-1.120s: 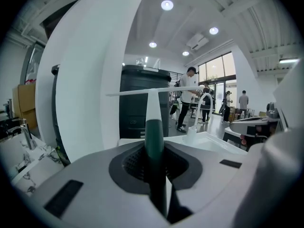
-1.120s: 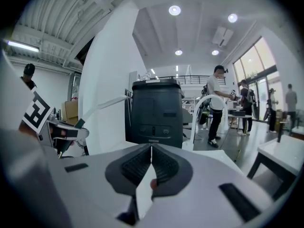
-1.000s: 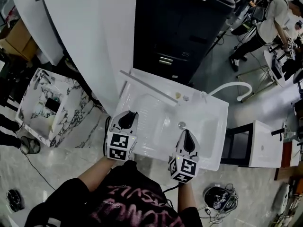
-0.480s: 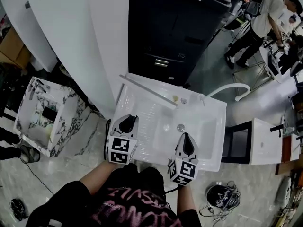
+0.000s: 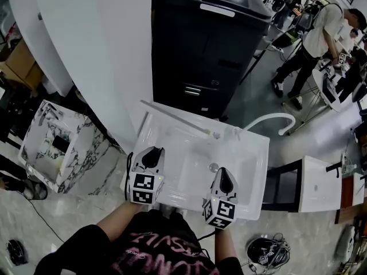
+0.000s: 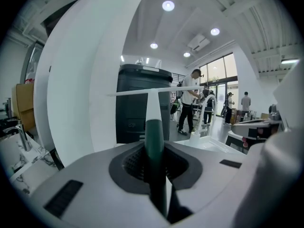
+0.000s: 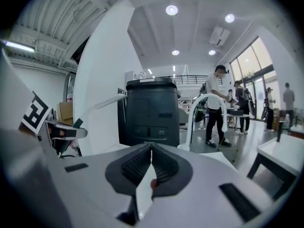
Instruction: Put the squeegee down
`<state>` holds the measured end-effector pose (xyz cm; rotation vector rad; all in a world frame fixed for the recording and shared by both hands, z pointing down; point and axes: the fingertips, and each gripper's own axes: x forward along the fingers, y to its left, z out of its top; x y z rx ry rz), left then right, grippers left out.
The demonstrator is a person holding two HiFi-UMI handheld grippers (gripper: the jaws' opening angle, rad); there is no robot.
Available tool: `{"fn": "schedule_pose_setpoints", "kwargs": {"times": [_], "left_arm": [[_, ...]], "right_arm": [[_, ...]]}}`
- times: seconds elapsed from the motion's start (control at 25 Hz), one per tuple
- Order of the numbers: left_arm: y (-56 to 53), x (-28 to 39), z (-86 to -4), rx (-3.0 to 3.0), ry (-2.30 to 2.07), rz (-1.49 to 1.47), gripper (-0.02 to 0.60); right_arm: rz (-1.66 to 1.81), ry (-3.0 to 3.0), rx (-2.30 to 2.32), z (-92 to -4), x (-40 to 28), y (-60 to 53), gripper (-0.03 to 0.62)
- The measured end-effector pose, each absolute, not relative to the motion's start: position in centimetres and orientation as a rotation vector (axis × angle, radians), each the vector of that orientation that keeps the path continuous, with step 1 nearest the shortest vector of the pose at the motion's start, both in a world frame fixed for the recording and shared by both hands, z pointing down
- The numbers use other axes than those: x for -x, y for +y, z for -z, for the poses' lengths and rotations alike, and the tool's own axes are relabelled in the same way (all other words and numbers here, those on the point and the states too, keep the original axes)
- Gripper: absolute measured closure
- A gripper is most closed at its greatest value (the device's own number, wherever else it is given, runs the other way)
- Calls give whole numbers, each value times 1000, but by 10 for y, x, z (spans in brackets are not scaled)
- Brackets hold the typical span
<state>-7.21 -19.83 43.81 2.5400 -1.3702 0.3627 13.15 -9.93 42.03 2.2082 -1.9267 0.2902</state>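
In the left gripper view my left gripper [image 6: 154, 163] is shut on the dark green handle of the squeegee [image 6: 153, 134]. Its white shaft rises to a long white blade bar, held level in front of the camera. In the head view the left gripper [image 5: 150, 152] sits over the front left of the white sink [image 5: 252, 171], and the squeegee [image 5: 172, 117] blade shows as a thin white bar over the sink's back left edge. My right gripper [image 5: 225, 177] hovers over the sink's front right. Its jaws [image 7: 151, 167] are shut with nothing between them.
A white curved faucet [image 5: 274, 118] rises at the sink's back right. A tall black cabinet [image 5: 206, 50] stands right behind the sink, with a white curved wall [image 5: 97, 50] to its left. A marbled basin [image 5: 34, 148] is at left, a white table [image 5: 318, 182] at right, and people [image 5: 312, 39] stand farther off.
The head view has tilted up, showing more of the black cabinet. Both grippers stay over the sink's front, and the squeegee is still held in the left one.
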Motion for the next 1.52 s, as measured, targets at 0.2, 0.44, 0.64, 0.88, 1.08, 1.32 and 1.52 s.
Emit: {"fn": "schedule_pose_setpoints", "kwargs": {"times": [0.2,0.44,0.64,0.88,1.08,1.32,1.52], "left_arm": [[-196,61,-433,-2529,-1401,-356,529],[-197,58,-433,-2517,-1435,-360,529],[-200,58,-435,-2503,-1443,-378,529],[-202,56,-440,-2486,-1458,-390,529],[-206,54,-445,-2476,-1460,-415,529],[-211,49,-451,-2470,-1460,-446,529],[-215,46,-456,-2466,-1470,-461,529]], "right_arm": [[-300,-1945,-2191,-421,-148,-98,572],[-299,-1976,-2175,-421,-155,-106,572],[-309,-1992,-2154,-426,-155,-110,572],[-342,-1995,-2155,-431,-161,-114,572],[-346,-2007,-2143,-435,-164,-122,573],[-370,-2005,-2137,-443,-170,-127,574],[-388,-2007,-2127,-450,-171,-131,574]]}}
